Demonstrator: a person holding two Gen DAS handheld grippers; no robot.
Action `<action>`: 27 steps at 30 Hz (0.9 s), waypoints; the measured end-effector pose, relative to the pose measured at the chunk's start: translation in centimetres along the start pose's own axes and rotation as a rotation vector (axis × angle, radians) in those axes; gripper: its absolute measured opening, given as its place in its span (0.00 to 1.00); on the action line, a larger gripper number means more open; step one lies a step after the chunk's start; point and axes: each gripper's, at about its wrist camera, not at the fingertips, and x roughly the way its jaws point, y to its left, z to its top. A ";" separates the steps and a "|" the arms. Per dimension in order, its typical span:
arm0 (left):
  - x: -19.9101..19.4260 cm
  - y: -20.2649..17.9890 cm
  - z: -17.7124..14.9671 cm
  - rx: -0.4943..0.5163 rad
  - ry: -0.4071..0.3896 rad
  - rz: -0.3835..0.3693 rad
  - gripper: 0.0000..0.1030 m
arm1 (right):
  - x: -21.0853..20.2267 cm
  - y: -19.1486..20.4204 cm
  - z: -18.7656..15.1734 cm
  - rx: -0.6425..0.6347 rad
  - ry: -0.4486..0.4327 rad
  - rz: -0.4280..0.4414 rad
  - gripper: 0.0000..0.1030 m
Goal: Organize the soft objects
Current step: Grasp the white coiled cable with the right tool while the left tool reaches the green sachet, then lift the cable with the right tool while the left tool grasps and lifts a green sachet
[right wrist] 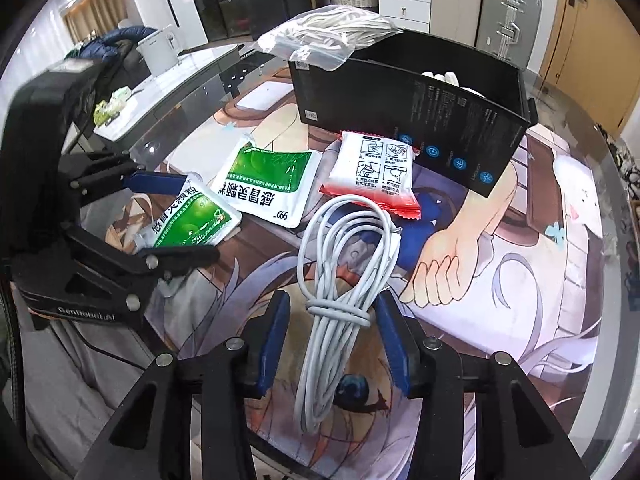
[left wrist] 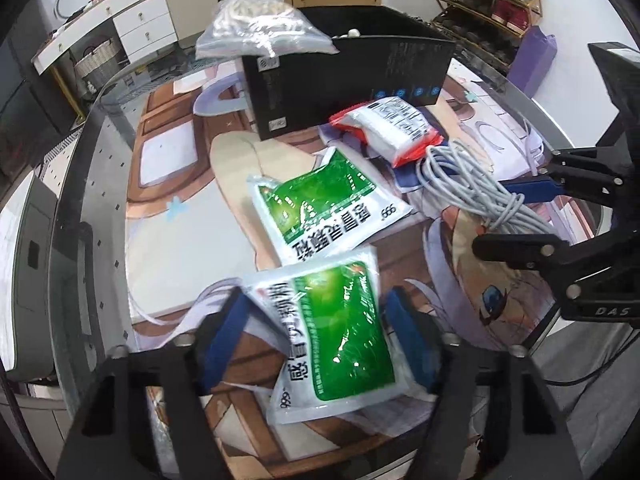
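A green and white sachet pack lies between the open fingers of my left gripper; it also shows in the right wrist view. A second green pack lies beyond it. A coiled white cable lies between the open fingers of my right gripper; it also shows in the left wrist view. A red and white pack lies in front of the black box. A clear bag of white cord rests on the box's rim.
The things lie on a printed anime mat over a glass table. White drawers, a shoe rack and a suitcase stand beyond the table.
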 end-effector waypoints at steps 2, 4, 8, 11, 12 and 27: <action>0.0 -0.2 0.1 0.003 0.000 0.003 0.60 | 0.1 0.0 0.0 -0.003 0.002 0.007 0.34; 0.0 -0.3 0.2 0.010 -0.004 0.001 0.58 | 0.1 0.1 -0.1 -0.007 0.003 0.012 0.32; -0.1 -0.8 0.3 0.034 -0.011 -0.004 0.43 | 0.0 0.2 -0.2 -0.011 0.000 0.011 0.30; -0.2 -0.9 0.3 0.045 -0.014 0.004 0.39 | -0.1 0.1 -0.2 -0.007 -0.005 0.017 0.30; -0.3 -1.0 0.3 0.050 -0.016 0.006 0.38 | -0.2 0.1 -0.2 -0.006 -0.007 0.019 0.30; -2.6 -2.0 0.9 0.073 -0.098 0.013 0.34 | -2.1 0.0 0.0 0.003 -0.054 0.045 0.30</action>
